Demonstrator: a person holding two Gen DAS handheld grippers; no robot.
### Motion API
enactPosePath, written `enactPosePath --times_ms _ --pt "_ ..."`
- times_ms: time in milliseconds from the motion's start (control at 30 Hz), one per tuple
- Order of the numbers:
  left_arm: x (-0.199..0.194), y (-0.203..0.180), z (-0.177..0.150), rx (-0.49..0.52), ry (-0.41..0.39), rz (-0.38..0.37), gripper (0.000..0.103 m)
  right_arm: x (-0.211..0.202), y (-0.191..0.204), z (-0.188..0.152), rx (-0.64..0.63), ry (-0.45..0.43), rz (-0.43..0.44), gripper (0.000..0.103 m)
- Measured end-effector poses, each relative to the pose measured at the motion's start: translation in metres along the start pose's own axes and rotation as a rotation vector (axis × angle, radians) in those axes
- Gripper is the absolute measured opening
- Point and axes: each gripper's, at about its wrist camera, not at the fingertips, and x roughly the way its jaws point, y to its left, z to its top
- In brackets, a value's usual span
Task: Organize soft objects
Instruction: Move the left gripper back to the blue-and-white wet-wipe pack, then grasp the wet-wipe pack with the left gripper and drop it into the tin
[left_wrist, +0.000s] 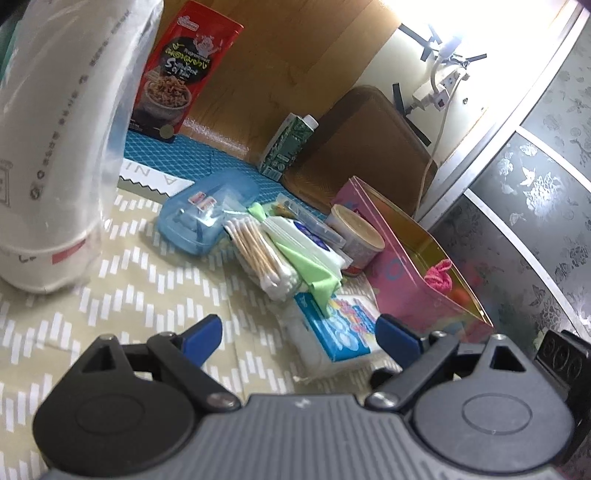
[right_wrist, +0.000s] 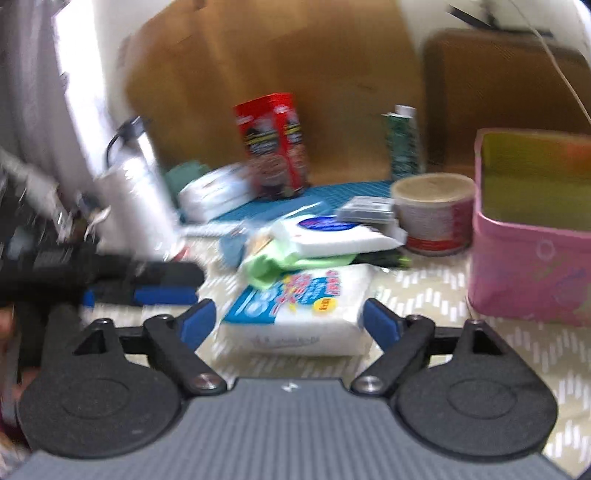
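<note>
A white tissue pack with blue print lies flat on the patterned cloth between the fingers of my right gripper, which is open; I cannot tell through the blur whether the pads touch its sides. My left gripper is open too, with the same pack just ahead of its right finger. On the pack's far end rest a green cloth, a white wipes pack and a bundle of cotton swabs. A pink tin box stands open to the right with a pink fluffy item inside.
A sleeve of stacked paper cups rises at the left. Behind the pile are a blue plastic case, a round tub, a red food box and a green carton. The left gripper shows at left in the right wrist view.
</note>
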Motion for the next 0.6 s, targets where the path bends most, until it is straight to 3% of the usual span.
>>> enactPosePath --times_ms 167,200,233,267,300,333,433,600 --pt "0.019 -0.013 -0.001 0.03 0.051 0.003 0.089 0.017 0.014 -0.008 -0.164 0.074 -0.123 0.093" --pt "0.025 -0.017 -0.002 0.039 0.069 0.003 0.081 0.023 0.013 -0.008 -0.166 0.097 -0.127 0.092" --pt "0.031 -0.02 -0.004 0.045 0.089 0.001 0.066 0.027 0.012 -0.009 -0.159 0.117 -0.119 0.084" --pt "0.037 -0.024 -0.006 0.049 0.116 -0.002 0.065 0.029 0.012 -0.01 -0.157 0.121 -0.115 0.08" --pt "0.038 -0.032 -0.009 0.078 0.11 0.024 0.065 0.027 0.013 -0.012 -0.172 0.109 -0.123 0.065" --pt "0.039 -0.038 -0.011 0.106 0.113 0.031 0.065 0.025 0.016 -0.013 -0.187 0.103 -0.126 0.06" --pt "0.034 -0.059 -0.013 0.164 0.114 -0.007 0.065 0.009 0.014 -0.017 -0.194 0.069 -0.157 0.057" --pt "0.035 -0.103 -0.002 0.255 0.078 -0.102 0.07 -0.035 0.008 -0.018 -0.199 -0.076 -0.214 0.058"
